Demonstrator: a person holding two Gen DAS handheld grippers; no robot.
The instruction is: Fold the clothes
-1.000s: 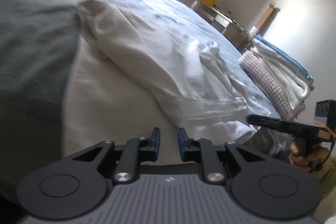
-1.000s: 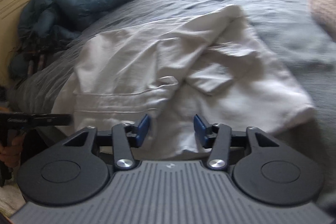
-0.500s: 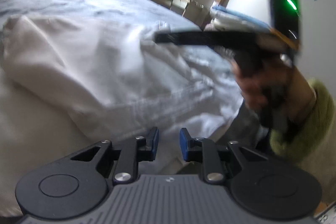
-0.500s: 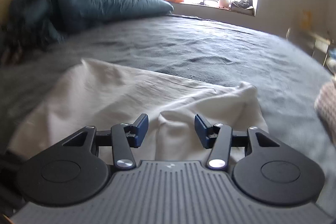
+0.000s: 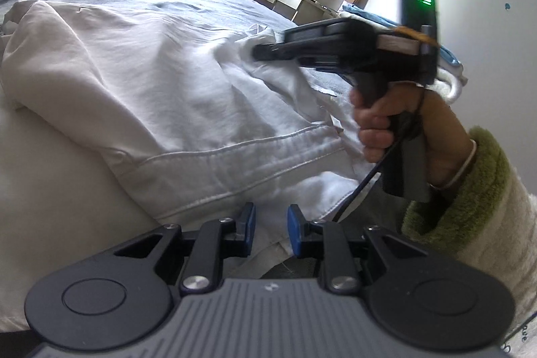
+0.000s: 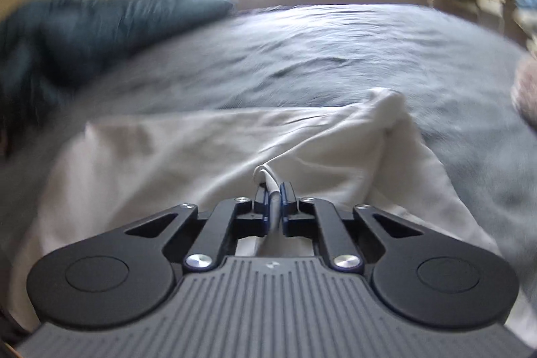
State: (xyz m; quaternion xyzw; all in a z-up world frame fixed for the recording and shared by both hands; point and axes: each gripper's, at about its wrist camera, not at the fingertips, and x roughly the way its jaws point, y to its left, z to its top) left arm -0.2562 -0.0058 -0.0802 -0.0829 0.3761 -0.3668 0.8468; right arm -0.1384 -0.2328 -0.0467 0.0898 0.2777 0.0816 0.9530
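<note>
The right gripper (image 6: 273, 190), black with blue pads, was clamped on a fold of the single white cotton garment (image 6: 201, 153), which lay crumpled across the near part of the grey bedsheet (image 6: 335, 56). One right hand (image 5: 386, 123) in a green fleece sleeve (image 5: 476, 207) gripped its handle. The left gripper (image 5: 271, 220) stood released, its two pads apart just above the garment's stitched hem (image 5: 235, 176), pinching nothing. One dark teal duvet (image 6: 84, 26) was bunched at the far left, blurred. A stack of folded laundry (image 5: 449, 69) sat at the far right; its count could not be told.
</note>
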